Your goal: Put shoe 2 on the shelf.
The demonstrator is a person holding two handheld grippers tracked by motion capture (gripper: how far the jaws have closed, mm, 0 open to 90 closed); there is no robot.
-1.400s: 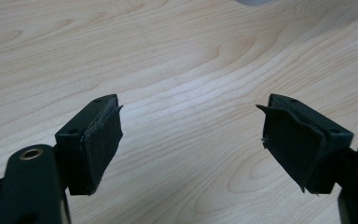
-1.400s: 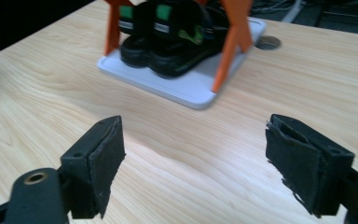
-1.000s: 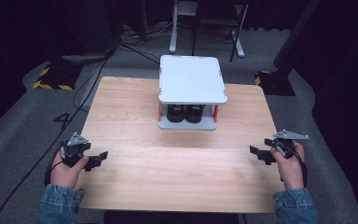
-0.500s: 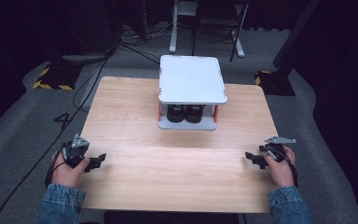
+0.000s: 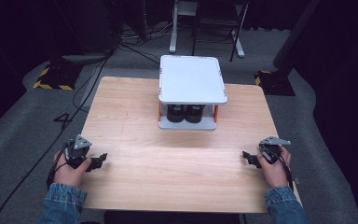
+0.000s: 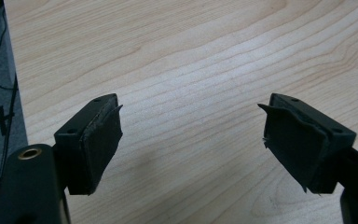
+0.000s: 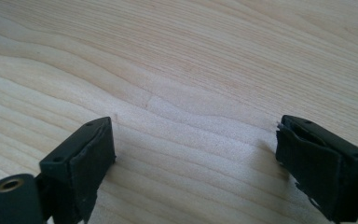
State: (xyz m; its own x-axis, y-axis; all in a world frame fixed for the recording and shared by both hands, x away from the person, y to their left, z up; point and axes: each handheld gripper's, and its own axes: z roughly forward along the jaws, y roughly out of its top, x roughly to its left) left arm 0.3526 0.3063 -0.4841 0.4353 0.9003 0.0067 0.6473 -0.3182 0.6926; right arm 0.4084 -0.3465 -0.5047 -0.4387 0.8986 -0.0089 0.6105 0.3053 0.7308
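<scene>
My left gripper (image 5: 101, 158) rests low over the near left part of the wooden table (image 5: 177, 177), held in a hand with a denim sleeve. Its jaws stand wide apart in the left gripper view (image 6: 191, 135), with bare wood between them. My right gripper (image 5: 246, 156) is down at the near right side and points inward. Its jaws have just been opening and are wide apart (image 7: 196, 154), with nothing between them. Torn black padding covers the pads (image 7: 307, 163).
A white two-level rack (image 5: 192, 78) with orange posts stands at the table's far middle, with two black cylinders (image 5: 185, 113) on its lower shelf. Cables lie on the grey floor to the left (image 5: 81, 93). A metal stand's feet (image 5: 205, 46) sit behind the table.
My right gripper has sunk toward the tabletop and drawn a little nearer the front edge. The left gripper has hardly moved.
</scene>
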